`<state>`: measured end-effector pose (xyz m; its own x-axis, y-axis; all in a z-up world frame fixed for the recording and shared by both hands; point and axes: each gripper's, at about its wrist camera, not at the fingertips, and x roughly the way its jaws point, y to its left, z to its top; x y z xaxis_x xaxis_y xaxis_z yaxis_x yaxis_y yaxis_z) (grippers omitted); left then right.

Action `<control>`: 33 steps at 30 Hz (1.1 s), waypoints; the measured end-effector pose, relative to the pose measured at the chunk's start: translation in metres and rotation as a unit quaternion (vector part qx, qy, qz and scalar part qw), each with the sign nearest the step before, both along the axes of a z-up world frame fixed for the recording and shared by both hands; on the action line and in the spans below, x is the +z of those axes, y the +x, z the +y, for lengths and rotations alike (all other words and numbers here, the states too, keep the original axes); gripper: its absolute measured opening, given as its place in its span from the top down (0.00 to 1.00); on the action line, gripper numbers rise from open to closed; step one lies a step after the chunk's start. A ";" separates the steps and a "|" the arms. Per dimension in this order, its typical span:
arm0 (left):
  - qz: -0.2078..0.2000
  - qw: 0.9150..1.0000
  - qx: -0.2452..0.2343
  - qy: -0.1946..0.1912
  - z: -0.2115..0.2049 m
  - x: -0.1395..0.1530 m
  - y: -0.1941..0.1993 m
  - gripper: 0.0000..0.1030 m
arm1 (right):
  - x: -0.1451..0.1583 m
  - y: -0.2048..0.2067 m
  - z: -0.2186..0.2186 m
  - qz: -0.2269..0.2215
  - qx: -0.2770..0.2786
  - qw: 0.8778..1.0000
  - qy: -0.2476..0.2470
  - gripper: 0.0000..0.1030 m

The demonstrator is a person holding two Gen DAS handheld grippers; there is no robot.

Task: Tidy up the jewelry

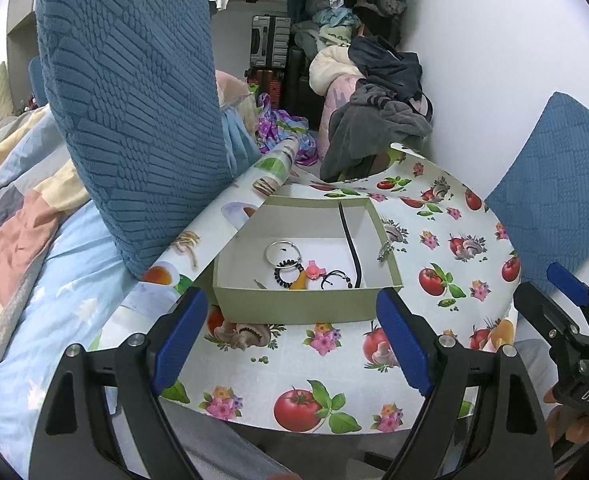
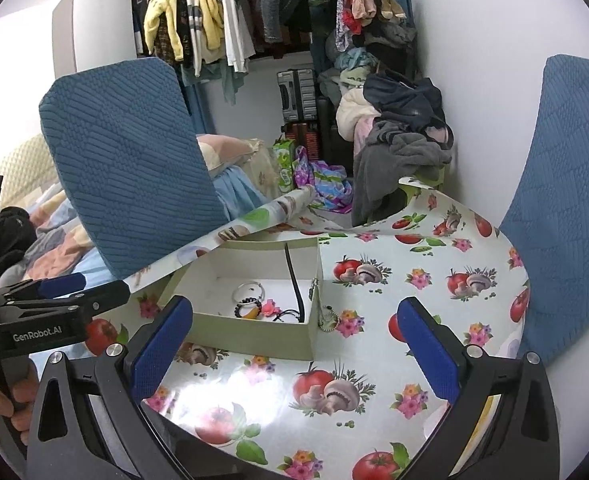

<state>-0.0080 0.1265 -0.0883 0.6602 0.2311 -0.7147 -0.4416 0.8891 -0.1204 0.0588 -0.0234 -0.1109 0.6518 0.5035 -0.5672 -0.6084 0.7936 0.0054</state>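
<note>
We hold two claws low over a round desk (image 1: 334, 364) covered in a glossy cloth printed with tomatoes, mushrooms and flowers. Our left claw (image 1: 292, 344) is released, its blue pads spread wide with nothing between them. Our right claw (image 2: 294, 352) is likewise spread wide and holds nothing.

Just ahead of both claws sits an open, shallow cardboard box (image 1: 294, 304). Inside it the jewelry lies loose and close together: a silver bangle (image 1: 280, 250), a dark beaded bracelet (image 1: 288, 274), a small pink charm (image 1: 313, 271), a thin black cord (image 1: 350, 240) leaning up the far wall, and another dark bracelet (image 1: 336, 279). Over the box's right wall hangs what looks like a small ball chain (image 2: 328, 320), though it is too small to be sure.

In our judgement, the pieces lie so near each other that a claw reaching in may catch two at once or tangle them. The light box could also slide on the slick cloth if nudged, and the hanging chain could slip off.
</note>
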 end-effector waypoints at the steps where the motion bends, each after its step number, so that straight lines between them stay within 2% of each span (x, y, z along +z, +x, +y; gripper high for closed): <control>1: -0.001 1.000 0.001 0.000 0.000 0.000 -0.001 0.16 | 0.000 -0.001 0.000 0.000 0.001 1.000 -0.001 0.00; 33: 0.001 1.000 0.016 0.002 0.002 0.001 -0.012 0.16 | -0.007 -0.002 -0.003 0.009 -0.001 1.000 -0.009 0.00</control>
<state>-0.0200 0.1287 -0.0872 0.6517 0.2543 -0.7146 -0.4696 0.8751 -0.1168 0.0572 -0.0260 -0.1174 0.6416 0.4918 -0.5886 -0.6072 0.7946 0.0021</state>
